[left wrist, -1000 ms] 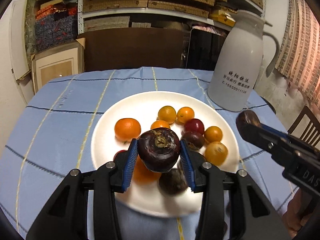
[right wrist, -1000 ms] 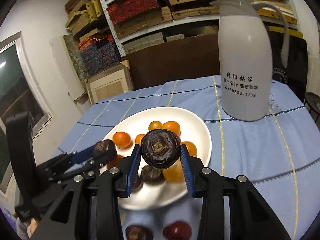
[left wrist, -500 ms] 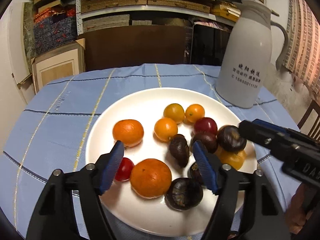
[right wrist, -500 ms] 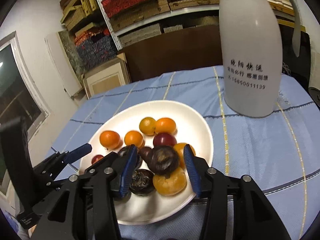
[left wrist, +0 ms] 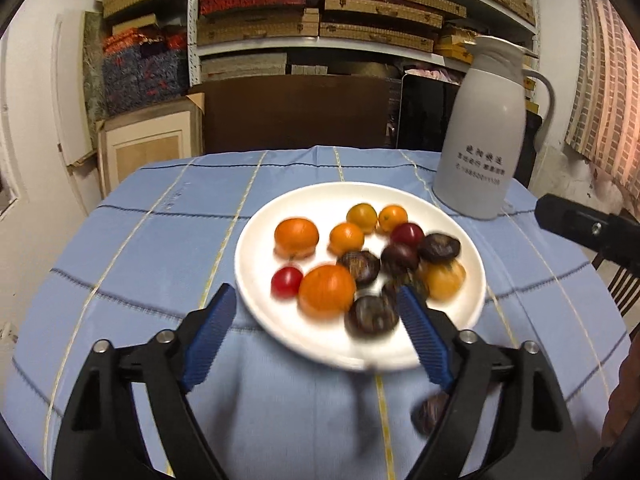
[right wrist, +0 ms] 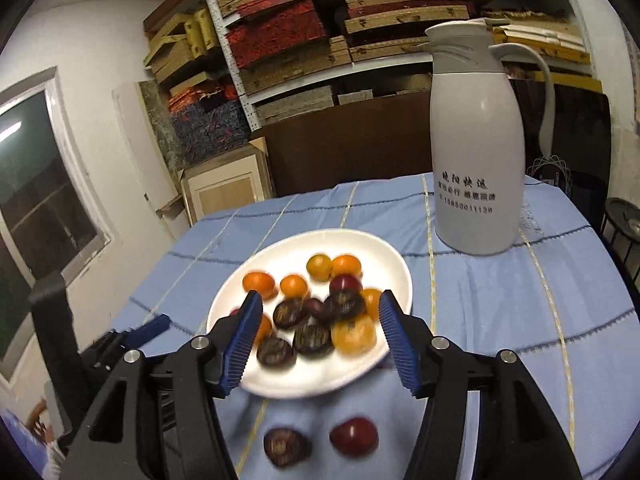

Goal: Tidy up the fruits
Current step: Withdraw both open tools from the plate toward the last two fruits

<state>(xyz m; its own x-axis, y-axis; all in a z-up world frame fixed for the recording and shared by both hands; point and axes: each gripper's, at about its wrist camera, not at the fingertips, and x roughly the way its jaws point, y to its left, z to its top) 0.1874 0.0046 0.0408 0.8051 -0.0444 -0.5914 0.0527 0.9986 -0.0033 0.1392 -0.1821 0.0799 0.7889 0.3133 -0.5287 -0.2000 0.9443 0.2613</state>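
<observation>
Now my left gripper has just been opening, and its jaws stand wide with nothing between them; the plate of fruit lies just ahead. My right gripper has also just been opening, and it hangs empty over the plate's near edge. Below it, on the cloth, lie a dark fruit and a red fruit. A jug stands ahead to its right.

Shelves stacked with boxes line the white wall; a dark window sits left.
</observation>
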